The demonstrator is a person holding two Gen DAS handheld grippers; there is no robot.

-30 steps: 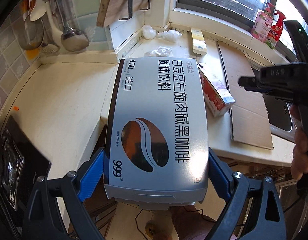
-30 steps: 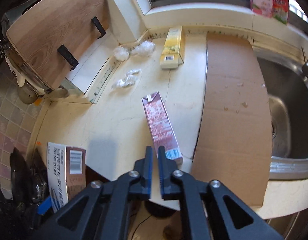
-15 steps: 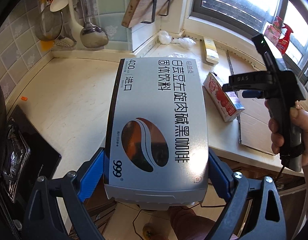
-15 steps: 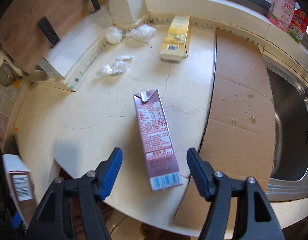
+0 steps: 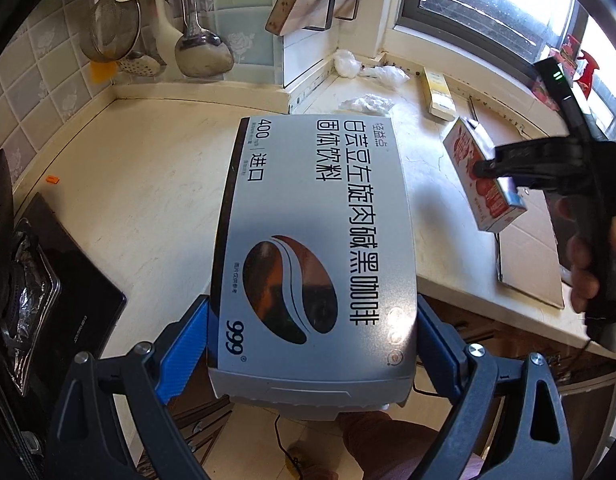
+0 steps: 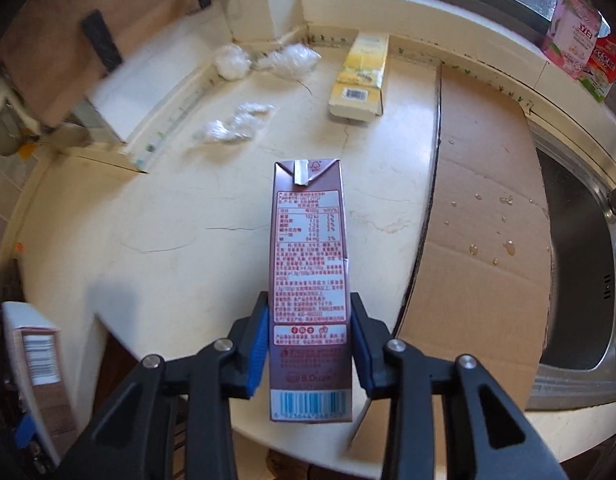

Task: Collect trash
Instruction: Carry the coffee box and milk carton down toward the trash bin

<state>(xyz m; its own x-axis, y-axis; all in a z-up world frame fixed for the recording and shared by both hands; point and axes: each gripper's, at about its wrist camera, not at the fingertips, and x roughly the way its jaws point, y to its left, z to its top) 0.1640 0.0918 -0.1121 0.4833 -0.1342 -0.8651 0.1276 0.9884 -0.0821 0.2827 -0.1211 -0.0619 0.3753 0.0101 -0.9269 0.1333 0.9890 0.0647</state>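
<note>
Between right claw (image 6: pixel 310 330) pads: milk carton (image 6: pixel 308 264), pinched; left claw (image 5: pixel 312 354) clamps coffee box (image 5: pixel 314 256).

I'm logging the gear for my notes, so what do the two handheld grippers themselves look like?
Both the left gripper and the right gripper have black angular linkage frames with silver screw heads and blue pads on the fingers. Seen from the left camera, the right one has a black pistol-style handle with a small green light on top.

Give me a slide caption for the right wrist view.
Right hand-held gripper grips a maroon drink carton over the countertop.
</note>
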